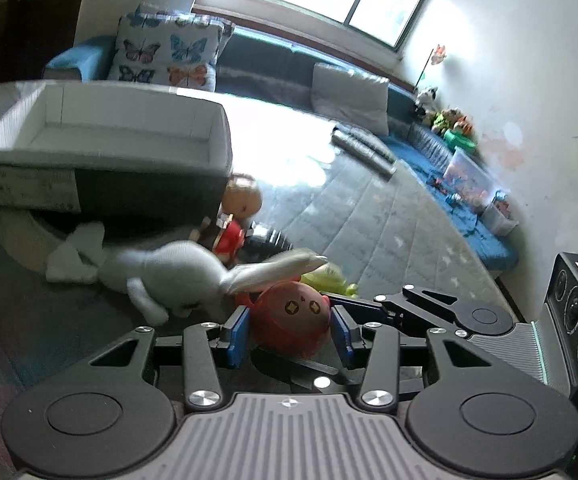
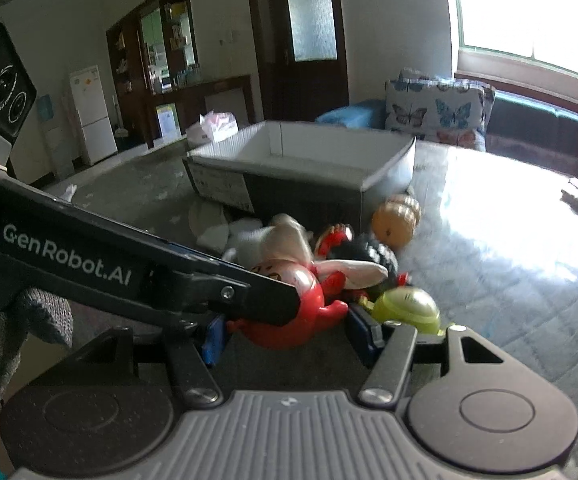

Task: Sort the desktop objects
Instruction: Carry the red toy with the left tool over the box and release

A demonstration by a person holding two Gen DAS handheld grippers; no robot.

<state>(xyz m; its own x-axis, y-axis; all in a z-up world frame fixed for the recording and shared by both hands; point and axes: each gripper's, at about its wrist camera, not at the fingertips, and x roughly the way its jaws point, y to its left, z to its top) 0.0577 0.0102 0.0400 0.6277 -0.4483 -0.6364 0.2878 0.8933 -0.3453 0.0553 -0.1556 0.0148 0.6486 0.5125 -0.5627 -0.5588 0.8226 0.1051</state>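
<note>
Toys lie heaped on a grey mat just in front of an open cardboard box (image 1: 101, 148), whose white inside shows nothing in it from these views. In the left wrist view, the left gripper (image 1: 289, 334) has its two blue-padded fingers (image 1: 238, 336) set either side of a round red toy (image 1: 291, 320) with diamond-shaped eyes; the pads sit at the toy's flanks, yet whether they truly press it or only bracket it cannot be told. A white plush rabbit (image 1: 169, 276) lies beside the red toy, one long ear draped across its top. Behind are a small doll (image 1: 243, 196) with a tan head, touching the box corner, a black ridged toy (image 1: 269, 240) and a yellow-green toy (image 1: 329, 276). In the right wrist view, the right gripper (image 2: 285, 334) has its fingers spread wide, holding nothing, with the red toy and the left gripper's arm crossing between them. The risks, as a judgement: the red toy is round and glossy, so a grip on its curved sides could let it squirt out. The rabbit's ear resting on it could be dragged up with any lift and topple the pile. Both grippers crowd the same toy, so they could knock into each other. The box wall stands tall, so a low carry could strike its rim.
</note>
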